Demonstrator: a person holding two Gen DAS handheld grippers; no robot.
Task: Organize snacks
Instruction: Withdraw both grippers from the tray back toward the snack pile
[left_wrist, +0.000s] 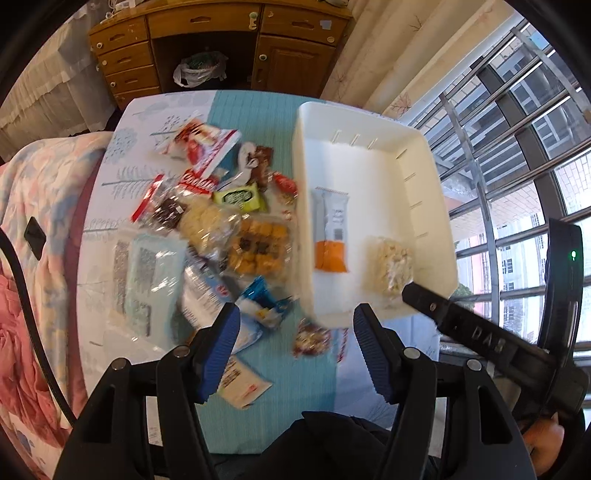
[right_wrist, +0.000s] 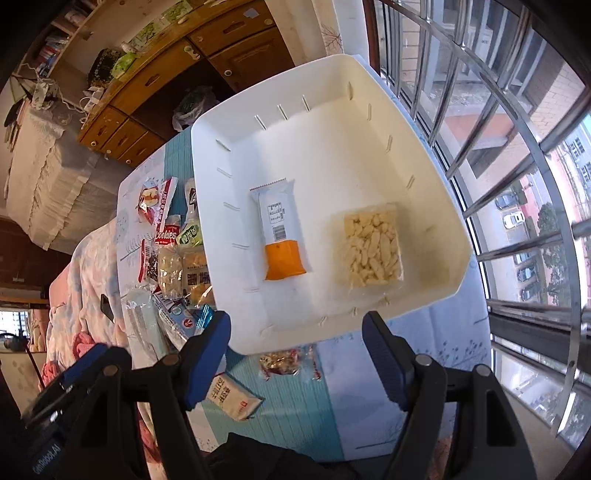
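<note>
Inside the white bin (right_wrist: 332, 122) on the desk (left_wrist: 258, 110) lie 2 snacks: an orange-and-white packet (right_wrist: 279, 230) and a clear bag of pale puffs (right_wrist: 373, 249). Left of it lies the snack pile (left_wrist: 221, 221). The left hand-held gripper (left_wrist: 295, 350) and right hand-held gripper (right_wrist: 295, 354) are both spread, pinching nothing.

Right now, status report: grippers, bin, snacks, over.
Left gripper and right gripper open, both empty. White bin holds orange-ended packet and clear rice-cracker pack. Snack pile on table beside bin. Nothing blocking.
</note>
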